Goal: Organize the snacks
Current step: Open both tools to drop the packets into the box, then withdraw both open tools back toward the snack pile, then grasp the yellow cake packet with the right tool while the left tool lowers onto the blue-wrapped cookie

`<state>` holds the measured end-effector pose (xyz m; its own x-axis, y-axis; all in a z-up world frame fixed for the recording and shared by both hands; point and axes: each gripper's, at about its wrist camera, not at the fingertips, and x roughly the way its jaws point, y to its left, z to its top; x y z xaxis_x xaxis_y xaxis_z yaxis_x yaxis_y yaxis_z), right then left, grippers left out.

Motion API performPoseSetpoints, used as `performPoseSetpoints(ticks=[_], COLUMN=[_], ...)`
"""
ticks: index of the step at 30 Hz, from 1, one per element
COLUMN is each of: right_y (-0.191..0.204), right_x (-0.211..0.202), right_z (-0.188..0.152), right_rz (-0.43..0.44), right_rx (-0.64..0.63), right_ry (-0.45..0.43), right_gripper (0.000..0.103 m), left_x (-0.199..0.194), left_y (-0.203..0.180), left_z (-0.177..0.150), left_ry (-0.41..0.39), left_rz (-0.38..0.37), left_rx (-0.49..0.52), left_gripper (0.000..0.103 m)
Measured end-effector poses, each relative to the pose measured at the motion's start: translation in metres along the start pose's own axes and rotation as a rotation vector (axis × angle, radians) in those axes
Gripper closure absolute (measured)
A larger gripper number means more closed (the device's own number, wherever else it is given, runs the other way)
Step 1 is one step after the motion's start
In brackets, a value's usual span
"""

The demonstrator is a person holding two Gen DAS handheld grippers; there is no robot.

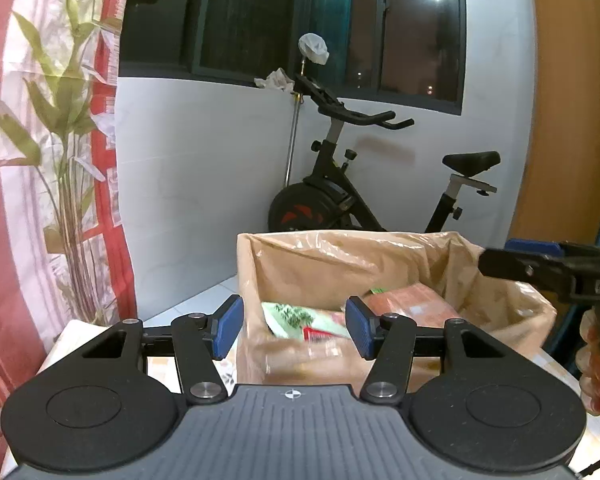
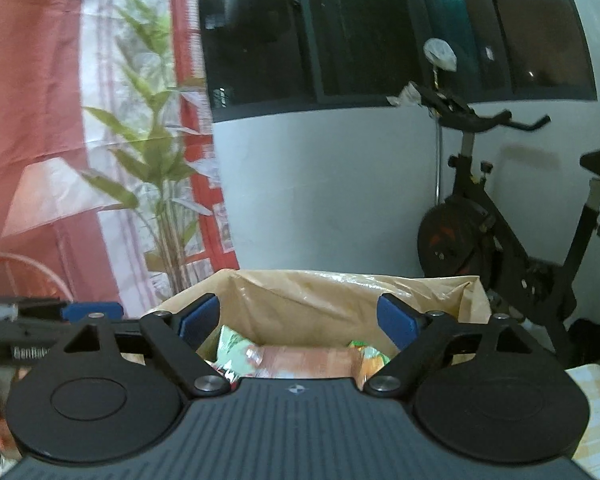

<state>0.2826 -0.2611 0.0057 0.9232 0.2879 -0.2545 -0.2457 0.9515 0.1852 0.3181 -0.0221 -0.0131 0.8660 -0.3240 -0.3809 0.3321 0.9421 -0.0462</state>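
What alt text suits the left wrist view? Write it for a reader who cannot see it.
The left gripper, jaws open and empty, points into an open brown paper bag holding snack packets. The right gripper reaches in from the right edge. Behind stand an exercise bike, a white wall and a dark window.

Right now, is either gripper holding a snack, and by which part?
Nothing is held. The left gripper and right gripper both stand open and empty above the brown bag of snack packets.
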Motion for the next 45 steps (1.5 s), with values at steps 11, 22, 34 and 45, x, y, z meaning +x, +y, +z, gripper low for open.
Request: performPoseSetpoints(ticks=[11,22,34,45], right_y=[0.003,-0.005,0.015,0.021], right_x=[-0.074,-0.082,-0.013,0.032], right_z=[-0.049,-0.119,-0.190,-0.206], right_rz=[0.070,0.101,0.162,0.228], right_rx=[-0.052,-0.083,-0.296,-0.396], right_ry=[-0.017,0.179,0.456,0.542], right_gripper=[0.015,0.016,0.017,0.017], left_x=[-0.043,-0.036,-0.031,-0.027], left_y=[-0.007,0.003,0.015,0.020], left_z=[-0.054,-0.107,-0.130,-0.144], left_ry=[0.044,0.156,0.222,0.257], left_rz=[-0.027,0.005,0.058,0.079], left_rx=[-0.053,-0.158,-0.191,-0.227], left_gripper=[0.045,0.045,0.045,0.045])
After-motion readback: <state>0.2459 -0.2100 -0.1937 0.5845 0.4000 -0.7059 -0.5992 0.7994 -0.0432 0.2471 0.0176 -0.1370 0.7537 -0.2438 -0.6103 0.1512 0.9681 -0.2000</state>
